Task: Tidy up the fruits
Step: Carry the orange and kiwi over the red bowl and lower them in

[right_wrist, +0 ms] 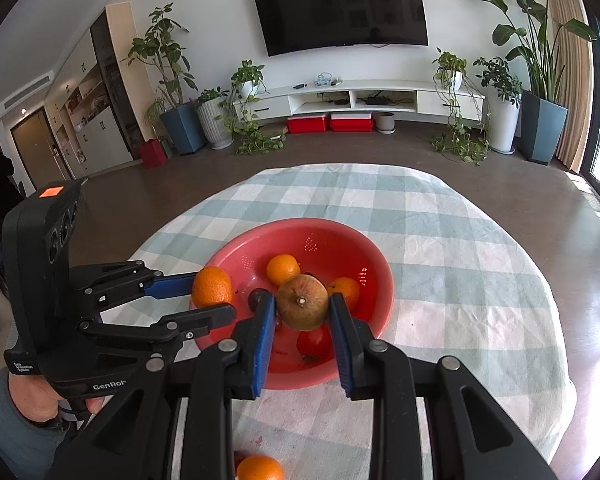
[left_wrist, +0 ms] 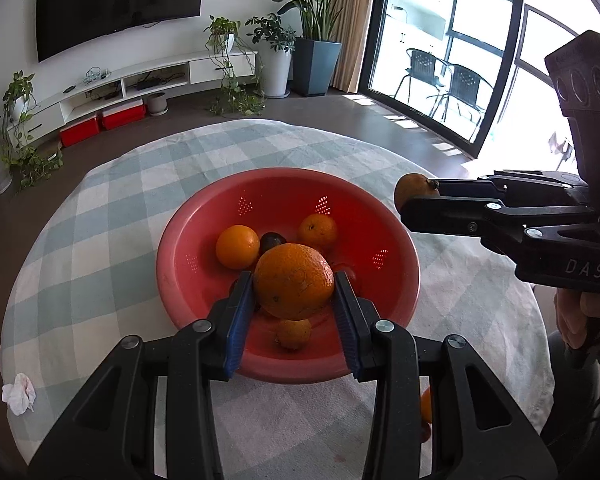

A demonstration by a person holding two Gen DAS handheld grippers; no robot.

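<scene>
A red colander bowl [left_wrist: 204, 216] [right_wrist: 340, 236] sits on the checked tablecloth. It holds oranges [left_wrist: 237, 246], [left_wrist: 318, 231], a small orange [left_wrist: 293, 333], a dark fruit [left_wrist: 271, 241] and a red tomato [right_wrist: 314, 342]. My left gripper [left_wrist: 294, 280] is shut on a large orange [left_wrist: 294, 280], held over the bowl's near side; it also shows in the right wrist view [right_wrist: 212, 286]. My right gripper [right_wrist: 302, 302] is shut on a brownish-green fruit [right_wrist: 302, 302], held above the bowl; it shows at the right edge of the left wrist view [left_wrist: 414, 190].
A loose orange [right_wrist: 260, 468] [left_wrist: 426, 404] lies on the cloth near the table's front edge. A crumpled tissue [left_wrist: 19, 394] lies at the left front. The round table [right_wrist: 460, 240] has cloth around the bowl. Plants and a TV stand are far behind.
</scene>
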